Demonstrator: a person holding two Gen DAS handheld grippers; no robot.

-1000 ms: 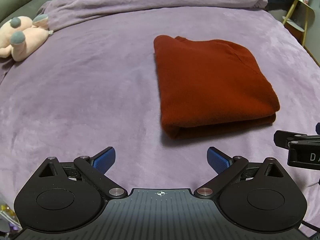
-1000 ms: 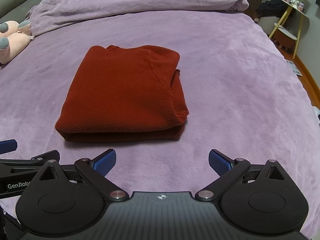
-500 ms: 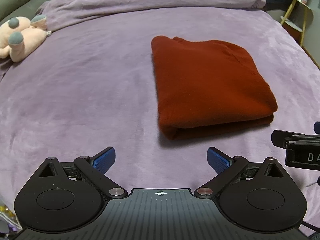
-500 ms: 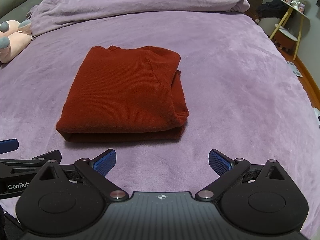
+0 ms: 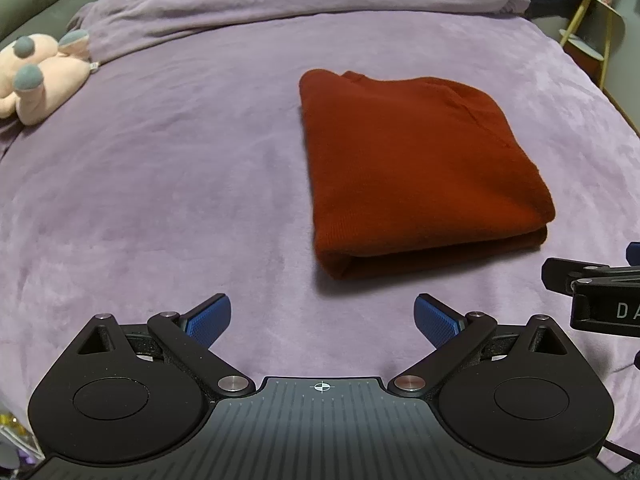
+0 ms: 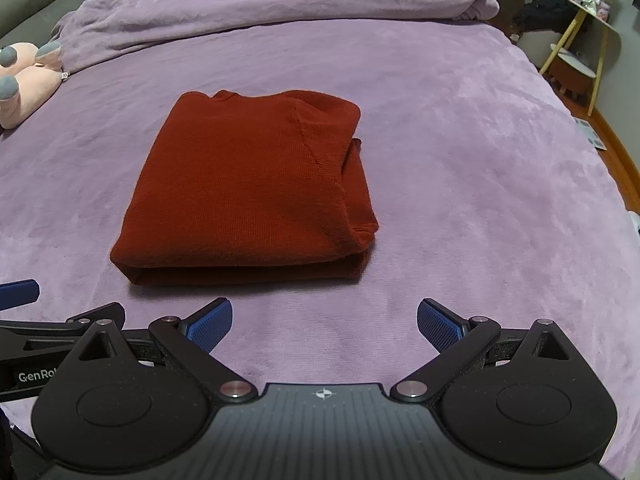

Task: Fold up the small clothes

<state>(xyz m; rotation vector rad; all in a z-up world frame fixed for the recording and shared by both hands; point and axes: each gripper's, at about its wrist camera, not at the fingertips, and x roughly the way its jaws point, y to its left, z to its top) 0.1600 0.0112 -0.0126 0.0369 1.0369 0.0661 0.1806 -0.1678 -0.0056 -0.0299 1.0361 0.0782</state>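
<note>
Both tongs, left tongs (image 5: 322,316) and right tongs (image 6: 324,320), stand wide apart and hold nothing, hovering just short of the red sweater (image 6: 248,188). It lies on the purple bed (image 6: 460,152) as a compact rectangle, so I judge this fold finished; next I'd pull back or tidy the loose right edge.

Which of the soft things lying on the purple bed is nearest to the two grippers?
The folded red sweater is nearest; it lies just ahead of both open grippers, the left gripper and right gripper. The pink plush toy lies farther off, to the left.
</note>
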